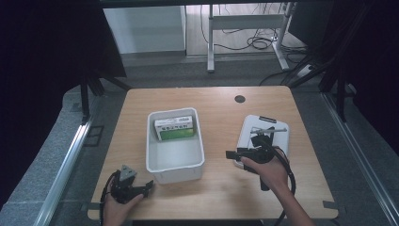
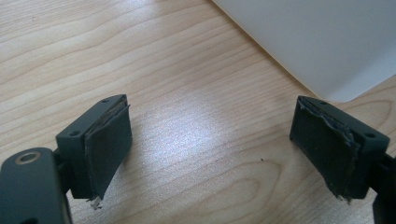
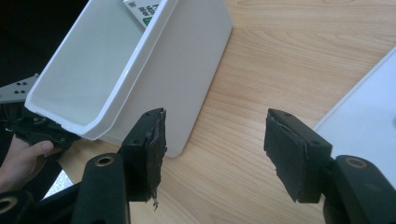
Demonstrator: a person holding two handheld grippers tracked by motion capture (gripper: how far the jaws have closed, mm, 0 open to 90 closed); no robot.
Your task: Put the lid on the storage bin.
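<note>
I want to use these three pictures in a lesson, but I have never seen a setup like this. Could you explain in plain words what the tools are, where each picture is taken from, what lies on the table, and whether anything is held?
A person at a wooden table holds a two-jaw tool in each hand. The high view looks down from above: the left gripper is near the table's front edge, the right gripper beside a flat white lid. Between them stands a white bin with a green-and-white box inside. The other two pictures come from cameras riding on each tool, looking along its black jaws. Both pairs of jaws stand apart with bare table between them, so nothing is held.
</note>
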